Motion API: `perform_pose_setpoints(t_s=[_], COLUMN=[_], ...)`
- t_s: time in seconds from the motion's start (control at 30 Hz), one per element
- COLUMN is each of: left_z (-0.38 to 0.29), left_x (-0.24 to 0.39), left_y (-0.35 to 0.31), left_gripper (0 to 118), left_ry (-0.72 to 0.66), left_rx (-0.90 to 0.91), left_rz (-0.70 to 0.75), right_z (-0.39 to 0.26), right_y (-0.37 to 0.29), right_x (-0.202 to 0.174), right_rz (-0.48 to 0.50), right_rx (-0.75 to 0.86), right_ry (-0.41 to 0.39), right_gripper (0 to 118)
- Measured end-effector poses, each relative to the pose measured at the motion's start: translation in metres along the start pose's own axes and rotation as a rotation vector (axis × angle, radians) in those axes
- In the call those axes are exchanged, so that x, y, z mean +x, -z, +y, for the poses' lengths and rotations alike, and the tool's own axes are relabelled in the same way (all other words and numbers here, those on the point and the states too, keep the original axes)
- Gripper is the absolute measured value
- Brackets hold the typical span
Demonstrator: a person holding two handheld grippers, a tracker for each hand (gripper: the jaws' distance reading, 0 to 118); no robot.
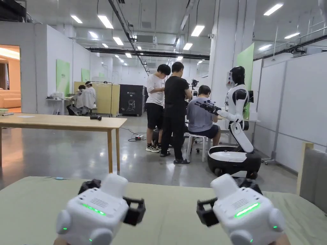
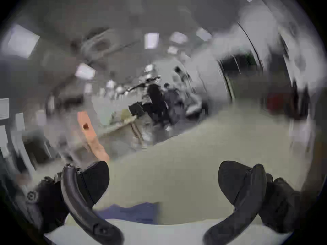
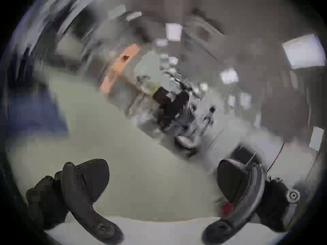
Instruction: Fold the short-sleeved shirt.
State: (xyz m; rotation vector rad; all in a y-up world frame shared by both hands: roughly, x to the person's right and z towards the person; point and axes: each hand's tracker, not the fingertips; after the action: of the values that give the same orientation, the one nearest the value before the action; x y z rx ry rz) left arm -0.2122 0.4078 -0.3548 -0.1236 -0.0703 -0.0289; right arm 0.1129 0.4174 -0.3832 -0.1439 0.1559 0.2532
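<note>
1. A blurred blue cloth (image 2: 131,211), likely the shirt, lies on the green table cover (image 1: 178,207) just below your left gripper (image 2: 163,183); the right gripper view shows it at the left edge.
2. Both grippers, the right gripper (image 3: 162,181) too, hang over the cover with jaws wide apart, holding nothing.
3. Your head faces the room, so you risk reaching blind and pinching the cover instead.

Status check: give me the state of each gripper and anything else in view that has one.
left gripper: open, nothing between the jaws, held above the table.
right gripper: open, nothing between the jaws.
green table cover: spread flat.
blue cloth: blurred patch on the cover; folded or not, cannot tell.
</note>
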Motion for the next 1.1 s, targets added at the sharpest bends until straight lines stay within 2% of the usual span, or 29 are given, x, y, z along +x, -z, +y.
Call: perform_pose_setpoints(t_s=[0.07, 0.1, 0.13, 0.17, 0.23, 0.3, 0.43, 0.47, 0.5, 0.53, 0.57, 0.6, 0.67, 0.73, 0.87, 0.93, 1.1], left_z=[0.003, 0.002, 0.000, -0.002, -0.004, -0.007, -0.008, -0.007, -0.007, -0.006, -0.005, -0.005, -0.006, -0.005, -0.009, -0.014, -0.030], left_x=[-0.010, -0.008, -0.004, 0.002, 0.013, 0.017, 0.020, 0.018, 0.020, 0.022, 0.027, 0.029, 0.027, 0.029, 0.010, -0.012, -0.091], left_y=[-0.012, -0.017, -0.020, -0.022, -0.020, -0.015, -0.007, -0.005, -0.007, -0.009, -0.008, -0.006, -0.005, -0.004, -0.014, -0.026, -0.063], left_gripper=[118, 118, 118, 118, 118, 118, 118, 117, 108, 81, 22, 0, 0, 0, 0, 0, 0], left_ry=[-0.235, -0.255, -0.228, -0.188, -0.099, -0.083, -0.064, -0.061, -0.064, -0.061, -0.028, 0.017, -0.015, -0.002, -0.002, -0.010, 0.016], left_rx=[0.122, 0.177, 0.209, 0.224, 0.184, 0.154, 0.102, 0.072, 0.060, 0.079, 0.083, 0.082, 0.101, 0.090, 0.087, 0.080, -0.011], left_rz=[0.010, 0.036, 0.060, 0.094, 0.123, 0.084, 0.105, 0.076, 0.033, 0.044, 0.082, 0.139, 0.070, 0.084, 0.112, 0.160, 0.321], right_z=[0.000, -0.006, -0.012, -0.016, -0.024, -0.028, -0.027, -0.024, -0.023, -0.021, -0.020, -0.020, -0.016, -0.018, -0.012, -0.006, 0.003], right_y=[-0.009, -0.012, -0.013, -0.012, -0.008, -0.007, -0.007, -0.009, -0.011, -0.011, -0.011, -0.015, -0.017, -0.016, -0.011, -0.005, 0.014], right_x=[0.019, 0.023, 0.024, 0.024, 0.019, 0.021, 0.015, 0.011, 0.009, 0.005, 0.002, 0.003, 0.005, 0.003, -0.015, -0.039, -0.131], right_rz=[0.084, 0.095, 0.081, 0.065, 0.006, 0.004, -0.039, -0.041, -0.033, -0.076, -0.159, -0.146, -0.084, -0.099, -0.061, -0.019, 0.181], right_rx=[0.050, 0.074, 0.087, 0.088, 0.055, 0.047, 0.033, 0.027, 0.037, 0.040, 0.023, 0.057, 0.050, 0.047, 0.051, 0.063, 0.065], right_ry=[0.370, 0.475, 0.528, 0.523, 0.454, 0.430, 0.354, 0.315, 0.282, 0.243, 0.199, 0.221, 0.247, 0.231, 0.200, 0.181, 0.153], right_gripper=[118, 118, 118, 118, 118, 118, 118, 110, 82, 30, 0, 0, 0, 0, 0, 0, 0])
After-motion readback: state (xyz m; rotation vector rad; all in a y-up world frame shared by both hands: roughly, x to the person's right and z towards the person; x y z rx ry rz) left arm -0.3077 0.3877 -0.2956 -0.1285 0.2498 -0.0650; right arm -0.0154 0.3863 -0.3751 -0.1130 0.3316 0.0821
